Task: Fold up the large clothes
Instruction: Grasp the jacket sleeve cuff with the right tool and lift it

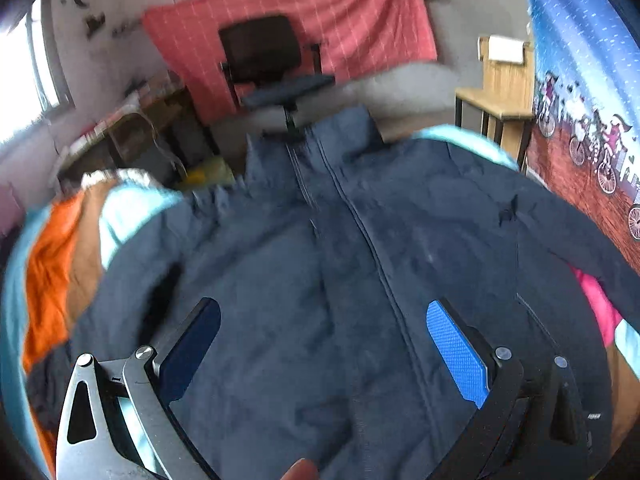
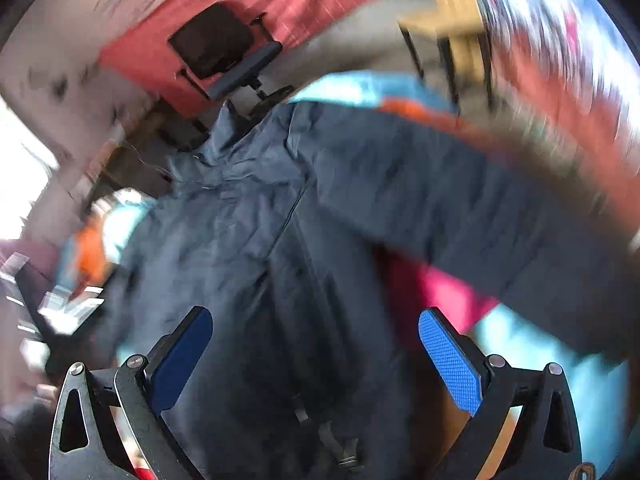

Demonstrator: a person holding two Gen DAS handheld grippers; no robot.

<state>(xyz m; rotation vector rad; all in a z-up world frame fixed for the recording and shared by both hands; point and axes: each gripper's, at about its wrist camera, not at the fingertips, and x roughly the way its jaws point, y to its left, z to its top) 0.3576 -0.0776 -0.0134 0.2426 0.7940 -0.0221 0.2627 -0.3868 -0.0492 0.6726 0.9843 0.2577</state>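
Navy jacket (image 1: 360, 248), matte creased weave, lies zipper-up and spread over a light-blue surface (image 1: 124, 212). Left gripper (image 1: 324, 352) and right gripper (image 2: 316, 360) hover above its body, textured blue pads wide apart, holding nothing. Orange cloth (image 1: 48, 276) bunched alongside.

Jacket (image 1: 304, 280) hem cut off by the lower edge in both views. Right sleeve (image 2: 500, 216) smeared by blur toward the right edge, cuff not to be made out. Orange cloth (image 1: 48, 276) partly buried under the jacket. Pink cloth (image 2: 440, 292) mostly hidden beneath that sleeve.
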